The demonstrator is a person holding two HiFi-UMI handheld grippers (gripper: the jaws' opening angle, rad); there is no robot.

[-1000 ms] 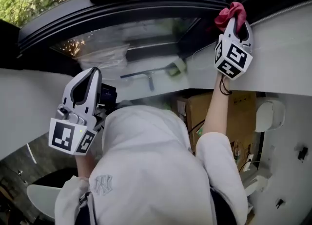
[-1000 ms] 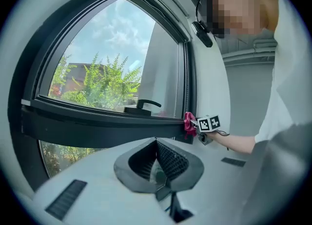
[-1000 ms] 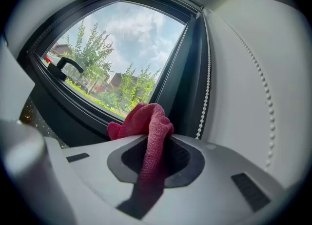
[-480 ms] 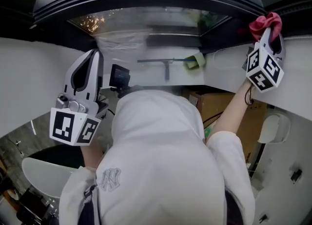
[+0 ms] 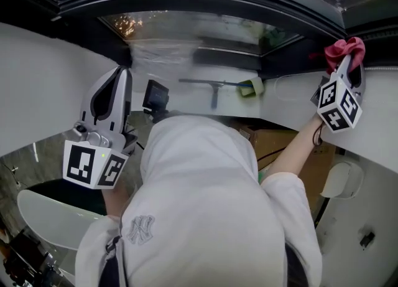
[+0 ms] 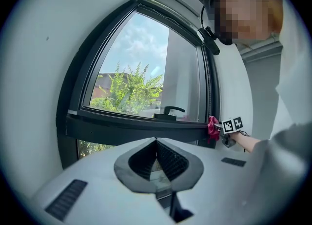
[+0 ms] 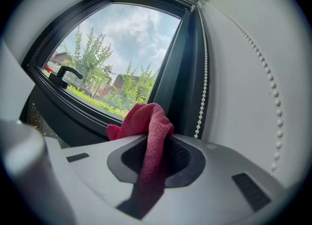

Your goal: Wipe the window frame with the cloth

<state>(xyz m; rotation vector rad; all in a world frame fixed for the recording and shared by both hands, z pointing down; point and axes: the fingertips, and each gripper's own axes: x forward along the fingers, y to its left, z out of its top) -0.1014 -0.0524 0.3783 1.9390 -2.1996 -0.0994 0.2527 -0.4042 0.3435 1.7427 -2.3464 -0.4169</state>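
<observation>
right claw (image 7: 155, 140) pinches red cloth (image 7: 146, 121), seemingly against window frame (image 7: 178, 72).

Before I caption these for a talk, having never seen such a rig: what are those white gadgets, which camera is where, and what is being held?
No robot here: a person holds a white two-jaw gripper in each hand. One picture looks down from a camera on the person's head; the other two come from cameras riding on the grippers. The right gripper is shut on a red cloth at the corner of the dark window frame. The left gripper is shut and empty. On the sill lie a squeegee and something green, perhaps a sponge.
</observation>
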